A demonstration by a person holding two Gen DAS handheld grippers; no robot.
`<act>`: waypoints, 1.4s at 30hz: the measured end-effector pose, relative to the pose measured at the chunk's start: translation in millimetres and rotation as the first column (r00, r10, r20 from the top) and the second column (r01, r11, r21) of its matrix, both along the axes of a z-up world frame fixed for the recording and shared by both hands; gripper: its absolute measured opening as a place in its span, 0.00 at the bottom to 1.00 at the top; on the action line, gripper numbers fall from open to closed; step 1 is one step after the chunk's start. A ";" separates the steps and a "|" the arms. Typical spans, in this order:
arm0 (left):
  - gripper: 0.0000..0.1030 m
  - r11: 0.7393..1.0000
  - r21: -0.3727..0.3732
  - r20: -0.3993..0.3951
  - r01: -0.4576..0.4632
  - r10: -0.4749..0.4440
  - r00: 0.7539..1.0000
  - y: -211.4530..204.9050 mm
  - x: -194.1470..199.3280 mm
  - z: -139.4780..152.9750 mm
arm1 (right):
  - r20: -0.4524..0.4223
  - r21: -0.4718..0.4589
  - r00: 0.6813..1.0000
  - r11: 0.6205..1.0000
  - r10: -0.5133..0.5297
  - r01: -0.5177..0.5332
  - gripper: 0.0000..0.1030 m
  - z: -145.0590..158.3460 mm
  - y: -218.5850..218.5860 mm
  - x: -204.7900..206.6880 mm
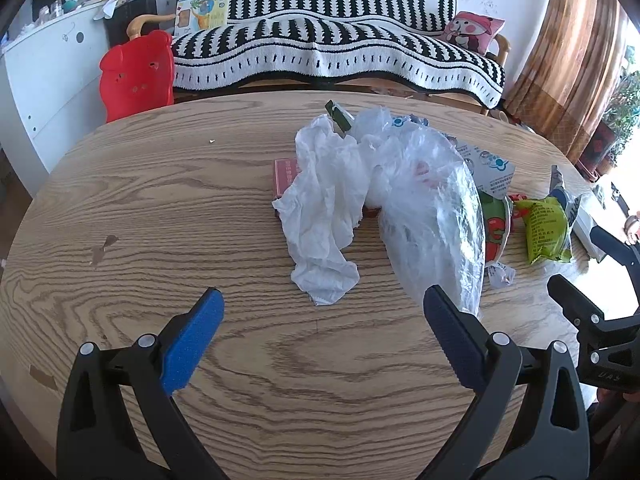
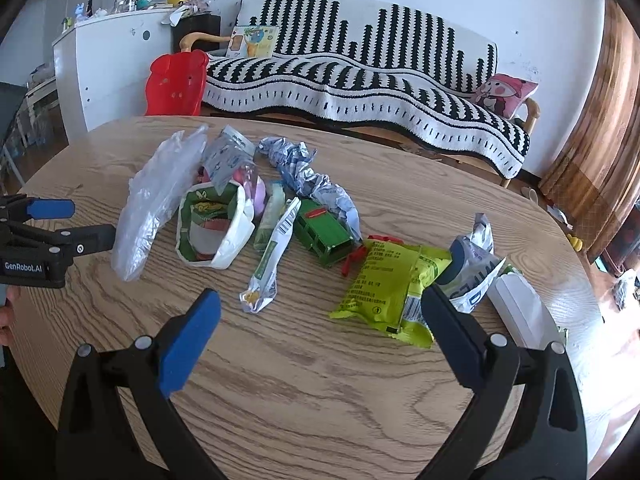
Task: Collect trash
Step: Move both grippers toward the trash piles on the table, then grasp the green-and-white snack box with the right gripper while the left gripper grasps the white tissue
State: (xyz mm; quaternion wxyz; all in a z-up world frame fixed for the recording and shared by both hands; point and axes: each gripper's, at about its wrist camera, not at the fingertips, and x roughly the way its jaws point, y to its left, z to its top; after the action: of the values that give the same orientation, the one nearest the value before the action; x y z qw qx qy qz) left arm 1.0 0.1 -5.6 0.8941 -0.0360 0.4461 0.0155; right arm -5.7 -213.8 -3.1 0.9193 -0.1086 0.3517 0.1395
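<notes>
Trash lies on a round wooden table (image 1: 160,216). In the left wrist view a crumpled white tissue (image 1: 324,208) covers a red box (image 1: 285,176), beside a clear plastic bag (image 1: 432,216). My left gripper (image 1: 320,312) is open, just short of the tissue and bag. In the right wrist view I see the clear bag (image 2: 156,204), a green-and-white paper cup (image 2: 216,228), a silver wrapper (image 2: 272,256), a green toy truck (image 2: 326,232), crumpled foil (image 2: 316,180) and a yellow-green packet (image 2: 388,288). My right gripper (image 2: 320,308) is open, near the packet and wrapper.
A black-and-white striped sofa (image 2: 360,80) stands behind the table with a pink cushion (image 2: 506,94). A red plastic chair (image 2: 176,84) stands at the table's far left. A white box (image 2: 520,308) and a crumpled wipes pack (image 2: 472,268) lie at the right. A white cabinet (image 2: 108,68) stands behind.
</notes>
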 end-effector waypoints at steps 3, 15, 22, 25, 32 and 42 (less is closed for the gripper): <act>0.94 1.000 0.000 0.003 -0.001 0.001 1.000 4.1 -3.6 -3.0 | 0.021 0.018 1.000 1.000 0.004 -0.004 0.94 -2.2 -0.1 -1.0; 0.94 1.000 -0.008 0.001 -0.002 0.002 1.000 8.7 -4.4 -7.5 | 0.065 0.001 0.998 1.000 0.006 -0.006 0.94 -3.2 1.5 -2.2; 0.94 1.000 -0.018 -0.004 0.002 -0.002 1.000 9.7 -4.4 -9.1 | 0.069 -0.015 0.998 1.000 0.006 -0.005 0.94 -3.3 2.8 -2.2; 0.94 1.000 -0.018 -0.003 -0.001 0.001 1.000 10.2 -4.7 -9.5 | 0.073 -0.021 0.997 1.000 0.004 -0.002 0.94 -3.9 3.3 -2.3; 0.94 0.999 -0.052 -0.022 -0.001 -0.001 1.000 9.9 -3.7 -10.3 | 0.035 0.008 0.999 1.000 -0.003 0.003 0.94 -3.7 -1.8 -3.0; 0.94 0.998 -0.061 0.001 -0.030 0.030 1.000 50.5 -6.5 -5.3 | 0.144 -0.039 0.983 0.992 -0.111 0.118 0.94 23.5 -66.4 -9.5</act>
State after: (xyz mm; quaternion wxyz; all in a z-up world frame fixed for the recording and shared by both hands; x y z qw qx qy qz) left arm -5.5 50.7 -10.9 0.8927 -0.0701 0.4448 0.0154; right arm -15.2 -280.2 20.4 0.9455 -0.1194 0.2946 0.0702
